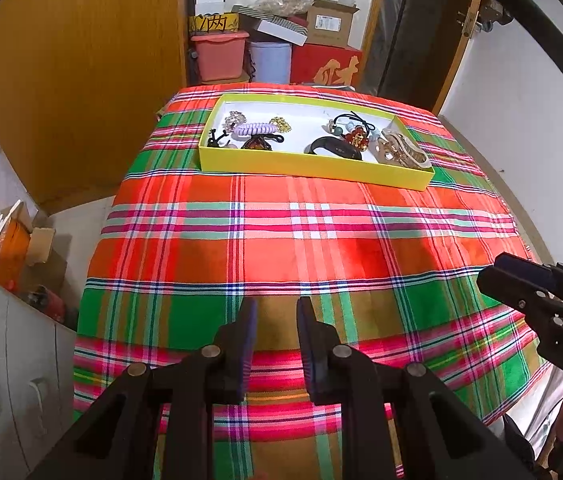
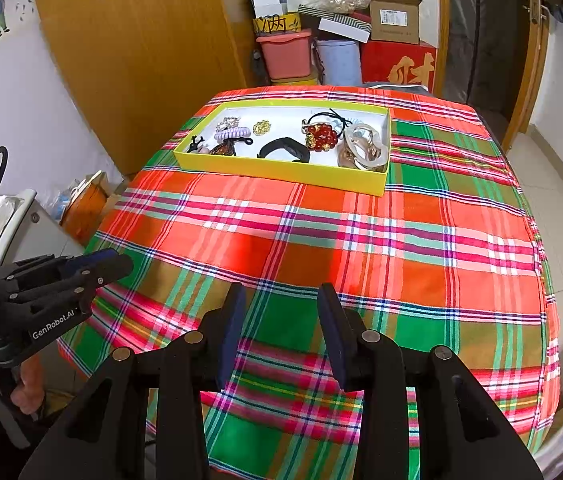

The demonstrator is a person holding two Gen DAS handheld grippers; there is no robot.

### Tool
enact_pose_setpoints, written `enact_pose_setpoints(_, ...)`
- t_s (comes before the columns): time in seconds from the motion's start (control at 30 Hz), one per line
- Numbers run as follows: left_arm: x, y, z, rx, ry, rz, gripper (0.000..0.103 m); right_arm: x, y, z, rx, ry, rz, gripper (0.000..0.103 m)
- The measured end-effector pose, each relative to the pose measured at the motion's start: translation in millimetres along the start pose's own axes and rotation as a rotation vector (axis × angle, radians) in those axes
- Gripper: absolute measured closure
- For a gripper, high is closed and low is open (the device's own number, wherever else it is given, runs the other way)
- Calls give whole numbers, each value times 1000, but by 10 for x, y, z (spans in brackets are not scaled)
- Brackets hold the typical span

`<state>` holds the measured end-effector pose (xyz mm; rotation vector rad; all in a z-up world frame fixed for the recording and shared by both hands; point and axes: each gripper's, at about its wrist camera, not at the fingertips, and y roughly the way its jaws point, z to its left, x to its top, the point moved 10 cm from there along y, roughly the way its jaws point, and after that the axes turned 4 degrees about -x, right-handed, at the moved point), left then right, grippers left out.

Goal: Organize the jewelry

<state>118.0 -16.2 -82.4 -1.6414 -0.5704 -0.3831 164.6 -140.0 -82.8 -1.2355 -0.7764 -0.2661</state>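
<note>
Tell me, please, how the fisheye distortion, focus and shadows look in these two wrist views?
Left wrist view: strong barrel bending curves the wardrobe and the plaid tablecloth; the yellow box stays sharp; soft shadows lie ahead of the jaws. Right wrist view: the same bowing at the door frame, even light, no strong glare, dark corners.

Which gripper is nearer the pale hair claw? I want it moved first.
Right, probably. The hair claw lies at the tray's right end; the right gripper is nearly below it, the left gripper further left.
</note>
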Motion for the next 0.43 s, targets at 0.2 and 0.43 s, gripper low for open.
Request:
enact_pose_setpoints(0.2,7,-4,5,24,19,-14,83,-8,11,-1,-1,-2,1,65)
enact_pose_setpoints(0.43,23,-12,0,25,18,-30,83,-2,6,3,-1,1,1,65)
